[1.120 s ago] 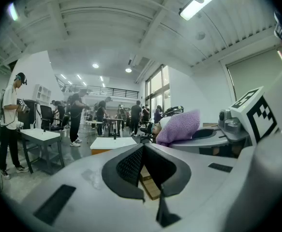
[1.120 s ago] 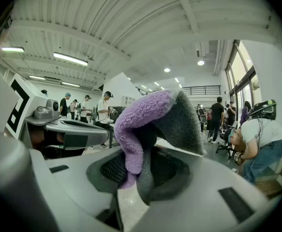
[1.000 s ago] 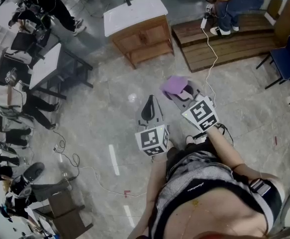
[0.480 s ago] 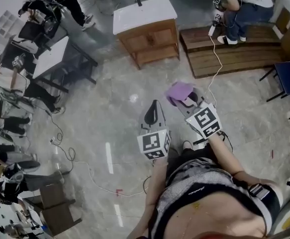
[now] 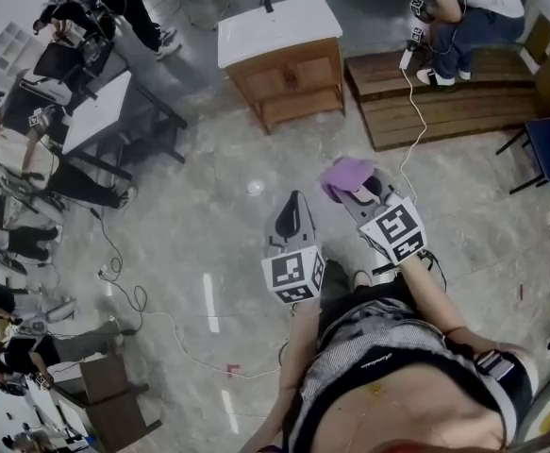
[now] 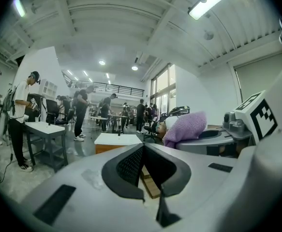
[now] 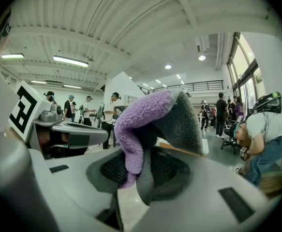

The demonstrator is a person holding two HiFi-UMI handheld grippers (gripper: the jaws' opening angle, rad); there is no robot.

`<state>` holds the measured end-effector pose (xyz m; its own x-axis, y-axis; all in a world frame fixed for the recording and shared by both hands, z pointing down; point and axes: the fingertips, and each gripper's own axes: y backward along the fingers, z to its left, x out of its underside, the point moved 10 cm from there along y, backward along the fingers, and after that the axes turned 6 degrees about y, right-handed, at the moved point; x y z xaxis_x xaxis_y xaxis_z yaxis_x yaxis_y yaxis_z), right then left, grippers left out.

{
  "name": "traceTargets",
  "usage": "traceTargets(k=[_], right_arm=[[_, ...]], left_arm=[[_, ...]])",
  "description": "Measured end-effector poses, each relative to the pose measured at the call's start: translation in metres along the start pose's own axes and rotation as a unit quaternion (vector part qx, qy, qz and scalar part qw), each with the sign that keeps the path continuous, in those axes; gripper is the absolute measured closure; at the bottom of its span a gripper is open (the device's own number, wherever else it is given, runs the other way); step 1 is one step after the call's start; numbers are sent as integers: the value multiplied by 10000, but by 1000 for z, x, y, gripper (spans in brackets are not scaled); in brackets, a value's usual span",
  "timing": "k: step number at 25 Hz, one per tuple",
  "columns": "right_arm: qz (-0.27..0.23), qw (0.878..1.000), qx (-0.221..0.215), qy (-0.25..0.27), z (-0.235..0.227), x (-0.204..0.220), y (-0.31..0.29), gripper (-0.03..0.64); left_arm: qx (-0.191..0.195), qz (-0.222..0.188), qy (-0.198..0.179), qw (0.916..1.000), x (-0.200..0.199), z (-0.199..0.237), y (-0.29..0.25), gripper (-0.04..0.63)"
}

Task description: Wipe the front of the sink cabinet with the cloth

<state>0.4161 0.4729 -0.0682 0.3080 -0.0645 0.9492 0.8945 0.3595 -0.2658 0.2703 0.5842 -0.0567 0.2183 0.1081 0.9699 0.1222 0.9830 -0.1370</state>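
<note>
1. Approach: the right gripper (image 5: 358,191) clamps the fluffy purple cloth (image 5: 342,171); the left gripper (image 5: 291,204) has its jaws together, empty.
2. The wooden white-topped sink cabinet (image 5: 289,74) stands well ahead of both.
3. Next, likely: carry the cloth to its front.

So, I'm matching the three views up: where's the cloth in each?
Head view: cloth just right of centre, in the right gripper.
Left gripper view: right of centre, mid-height.
Right gripper view: dead centre, clamped between the jaws.
Shared landmark: sink cabinet, white-topped, ahead; the cloth mostly hides it in the right gripper view.
</note>
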Motion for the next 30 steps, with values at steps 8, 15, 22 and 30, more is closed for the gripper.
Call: traceTargets(k=[8, 15, 22, 30], right_arm=[[-14, 9998, 181, 16, -17, -15, -55, 456], [34, 9999, 161, 47, -23, -24, -108, 456], [59, 9999, 137, 53, -18, -33, -151, 456], [83, 9998, 162, 31, -1, -40, -185, 456]], left_arm=[[263, 33, -58, 9996, -17, 41, -51, 595], [393, 66, -40, 9992, -24, 80, -85, 595], [396, 74, -23, 9992, -29, 118, -98, 595], [437, 90, -64, 9990, -34, 157, -102, 595]])
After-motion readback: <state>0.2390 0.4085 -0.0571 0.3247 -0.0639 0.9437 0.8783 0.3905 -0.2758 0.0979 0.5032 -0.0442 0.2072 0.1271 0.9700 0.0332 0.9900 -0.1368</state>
